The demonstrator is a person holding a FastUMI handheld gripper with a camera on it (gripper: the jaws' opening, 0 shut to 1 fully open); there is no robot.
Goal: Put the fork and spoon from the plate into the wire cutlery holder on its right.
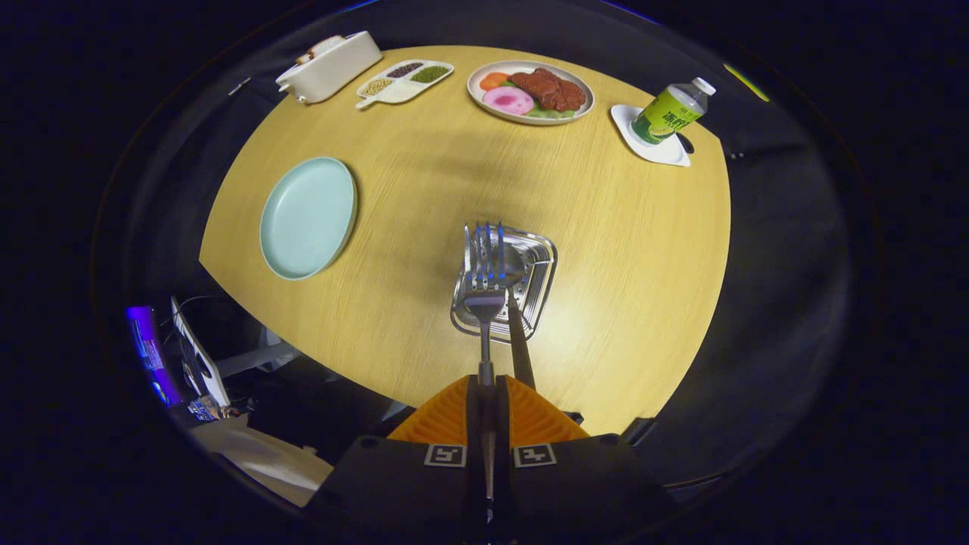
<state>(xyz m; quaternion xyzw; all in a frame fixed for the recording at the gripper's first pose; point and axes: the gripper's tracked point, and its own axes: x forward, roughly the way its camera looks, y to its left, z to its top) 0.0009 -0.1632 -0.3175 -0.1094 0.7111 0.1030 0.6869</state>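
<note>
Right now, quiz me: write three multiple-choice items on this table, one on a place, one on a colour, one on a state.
1. Where is the wire cutlery holder?
A. just ahead of the hand-held gripper
B. beside the bottle
C. on the steak plate

2. What colour is the empty plate?
A. white
B. pale blue-green
C. yellow

3. What are the fingers doing?
A. standing open
B. shut on the fork
C. shut on the bottle

Answers: 1 A, it sits beyond the fingertips under the fork's tines. 2 B, it contrasts with the wooden table. 3 B, both fingers press the fork handle.
</note>
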